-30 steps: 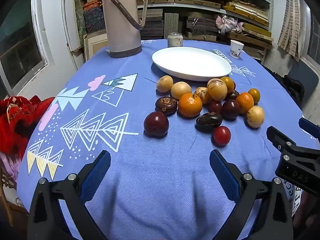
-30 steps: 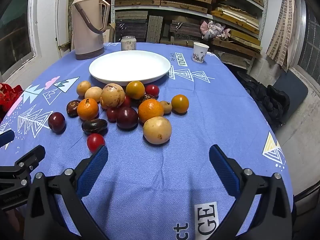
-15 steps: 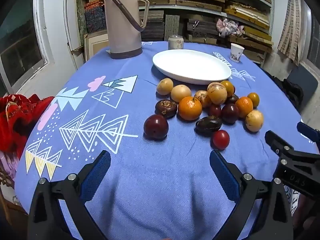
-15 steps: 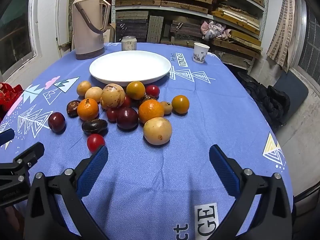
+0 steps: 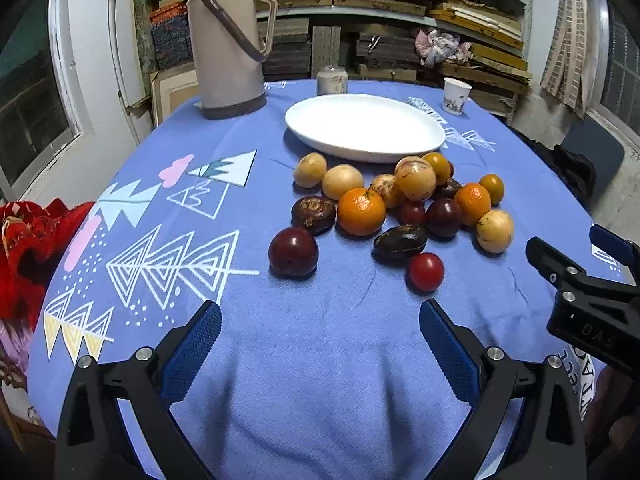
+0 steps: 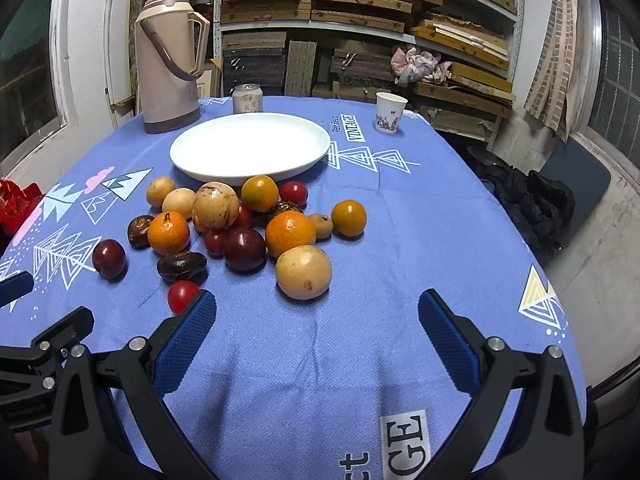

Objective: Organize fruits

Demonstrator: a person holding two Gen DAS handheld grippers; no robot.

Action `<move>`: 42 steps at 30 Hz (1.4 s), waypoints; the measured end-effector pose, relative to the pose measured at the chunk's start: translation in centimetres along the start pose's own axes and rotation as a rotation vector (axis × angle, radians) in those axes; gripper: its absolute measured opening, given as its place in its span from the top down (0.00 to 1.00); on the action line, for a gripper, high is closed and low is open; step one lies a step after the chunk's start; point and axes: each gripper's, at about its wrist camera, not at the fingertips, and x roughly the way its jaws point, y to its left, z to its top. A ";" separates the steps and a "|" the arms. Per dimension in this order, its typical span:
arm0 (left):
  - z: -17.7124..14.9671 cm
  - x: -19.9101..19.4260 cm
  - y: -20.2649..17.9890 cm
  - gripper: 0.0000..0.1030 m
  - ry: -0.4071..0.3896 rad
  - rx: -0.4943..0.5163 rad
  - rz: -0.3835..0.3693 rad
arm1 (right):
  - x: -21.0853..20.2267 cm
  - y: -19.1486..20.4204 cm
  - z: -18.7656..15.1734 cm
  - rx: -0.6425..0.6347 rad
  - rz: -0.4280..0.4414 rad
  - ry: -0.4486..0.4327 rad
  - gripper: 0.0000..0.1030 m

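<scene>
Several fruits lie in a loose pile on the blue tablecloth: oranges (image 5: 361,211) (image 6: 290,233), dark plums (image 5: 293,252) (image 6: 244,249), a small red tomato (image 5: 425,271) (image 6: 182,295), pale yellow round fruits (image 5: 494,231) (image 6: 303,271) and dark wrinkled ones (image 5: 399,241). Behind the pile sits an empty white plate (image 5: 364,126) (image 6: 250,147). My left gripper (image 5: 320,340) hovers open near the table's front, short of the fruit. My right gripper (image 6: 316,336) is open too, just in front of the yellow fruit, and shows at the right edge of the left wrist view (image 5: 580,276).
A tall beige thermos (image 5: 230,40) (image 6: 170,56) stands at the back left, with a small can (image 6: 247,98) and a paper cup (image 6: 389,113) behind the plate. Cluttered shelves fill the wall. Red cloth (image 5: 28,248) lies off the table's left edge.
Both grippers have risen and tilted slightly, so the table sits lower in both views. The fruits have not moved and both grippers stay open.
</scene>
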 end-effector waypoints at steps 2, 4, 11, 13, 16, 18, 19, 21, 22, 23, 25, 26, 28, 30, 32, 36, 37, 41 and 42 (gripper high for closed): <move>-0.1 0.1 0.1 0.03 0.005 -0.007 -0.004 | 0.0 0.1 -0.1 -0.009 0.000 0.004 0.04; -0.2 -0.1 0.2 0.03 -0.004 -0.013 0.004 | 0.1 0.5 -0.2 -0.026 -0.016 0.000 0.04; -0.2 -0.3 0.3 0.03 -0.006 -0.019 -0.015 | -0.1 1.1 -0.3 -0.048 -0.014 -0.002 0.04; -0.2 -0.6 0.4 0.03 -0.017 -0.029 -0.016 | -0.2 1.1 -0.3 -0.044 -0.009 -0.001 0.04; 0.0 -0.9 0.5 0.03 -0.035 -0.041 -0.014 | -0.2 1.0 -0.3 -0.038 0.003 -0.001 0.04; 0.0 -0.9 0.5 0.03 -0.037 -0.042 -0.005 | -0.3 1.1 -0.4 -0.037 0.005 0.000 0.04; 0.0 -0.9 0.5 0.03 -0.037 -0.044 -0.004 | -0.3 1.1 -0.4 -0.038 0.006 0.000 0.04; 0.0 -0.9 0.6 0.03 -0.036 -0.046 -0.002 | -0.3 1.2 -0.4 -0.038 0.007 0.000 0.04; 0.0 -0.9 0.6 0.03 -0.037 -0.046 -0.001 | -0.4 1.2 -0.4 -0.039 0.012 -0.001 0.04; 0.0 -0.9 0.5 0.03 -0.038 -0.046 -0.001 | -0.4 1.2 -0.4 -0.039 0.015 -0.001 0.04; 0.0 -0.9 0.6 0.03 -0.036 -0.048 -0.001 | -0.5 1.2 -0.5 -0.040 0.016 -0.001 0.04; 0.0 -0.9 0.6 0.03 -0.035 -0.049 -0.002 | -0.5 1.2 -0.5 -0.040 0.016 -0.002 0.04; 0.0 -0.9 0.6 0.03 -0.034 -0.050 0.000 | -0.5 1.2 -0.5 -0.039 0.018 -0.001 0.04; 0.0 -0.8 0.6 0.03 -0.032 -0.050 0.001 | -0.5 1.2 -0.5 -0.040 0.017 -0.002 0.04; 0.0 -0.8 0.6 0.03 -0.030 -0.050 0.002 | -0.5 1.3 -0.5 -0.041 0.019 -0.004 0.04; -0.1 -0.7 0.6 0.03 -0.027 -0.048 0.001 | -0.5 1.4 -0.5 -0.046 0.021 -0.006 0.04; -0.1 -0.7 0.6 0.03 -0.026 -0.048 0.000 | -0.6 1.5 -0.5 -0.046 0.022 -0.006 0.04; -0.1 -0.6 0.7 0.03 -0.023 -0.052 -0.005 | -0.6 1.5 -0.5 -0.047 0.022 -0.007 0.04; -0.1 -0.6 0.7 0.03 -0.022 -0.052 -0.004 | -0.5 1.5 -0.5 -0.047 0.021 -0.007 0.04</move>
